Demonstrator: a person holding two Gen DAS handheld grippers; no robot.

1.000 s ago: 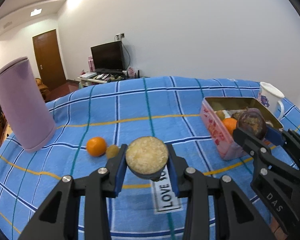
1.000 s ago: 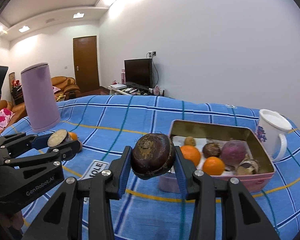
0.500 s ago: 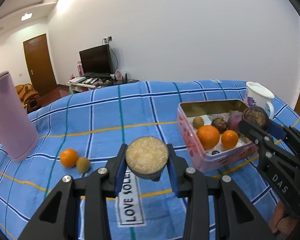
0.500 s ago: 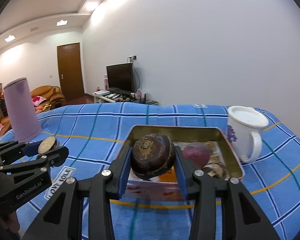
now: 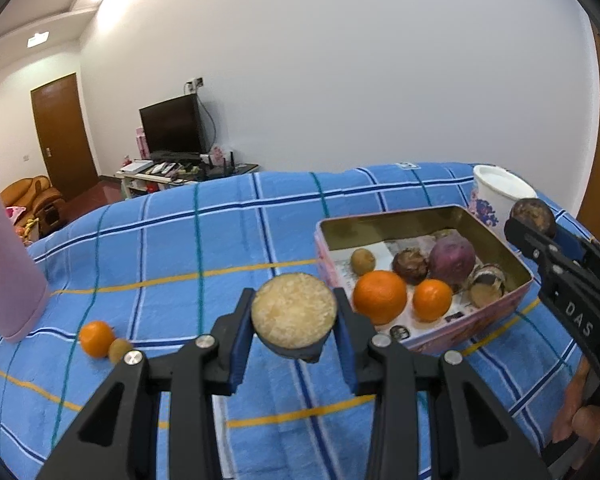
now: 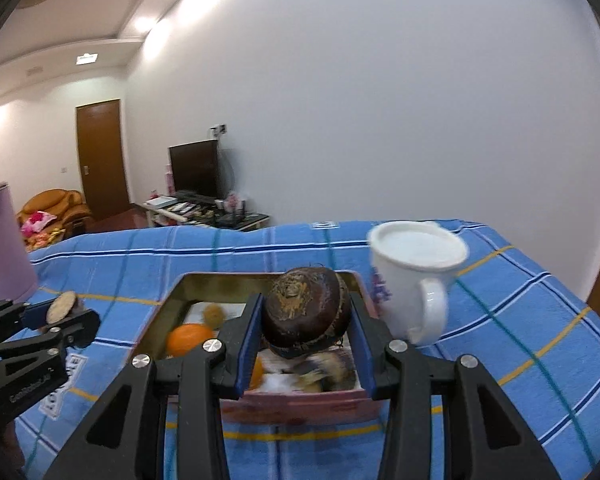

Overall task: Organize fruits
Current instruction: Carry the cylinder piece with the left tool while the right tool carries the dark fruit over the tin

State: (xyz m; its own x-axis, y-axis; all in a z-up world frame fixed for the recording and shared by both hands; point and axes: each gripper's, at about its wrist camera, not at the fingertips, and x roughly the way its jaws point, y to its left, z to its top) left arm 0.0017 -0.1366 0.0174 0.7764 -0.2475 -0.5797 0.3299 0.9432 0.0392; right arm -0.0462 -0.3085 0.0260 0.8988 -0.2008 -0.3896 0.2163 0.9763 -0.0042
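My left gripper (image 5: 294, 316) is shut on a halved fruit (image 5: 293, 311) whose pale cut face points at the camera; it hangs over the blue checked cloth, left of the pink tin (image 5: 460, 320). My right gripper (image 6: 306, 316) is shut on a dark brown round fruit (image 6: 306, 310), held above the near part of the pink tin (image 6: 300, 402). The tin holds two oranges (image 5: 380, 296), a purple fruit (image 5: 452, 256) and several small brown fruits. A small orange (image 5: 96, 338) and a little brown fruit (image 5: 119, 350) lie on the cloth at the left.
A white mug (image 6: 414, 280) stands just right of the tin. A tall lilac cylinder (image 5: 6, 272) stands at the far left. The other gripper shows at the edge of each wrist view. Blue checked cloth (image 5: 204, 248) covers the table.
Both grippers have swung right with their fruits. The tin now sits under the right gripper and closer to the left one. The lilac cylinder has slid toward the left edge.
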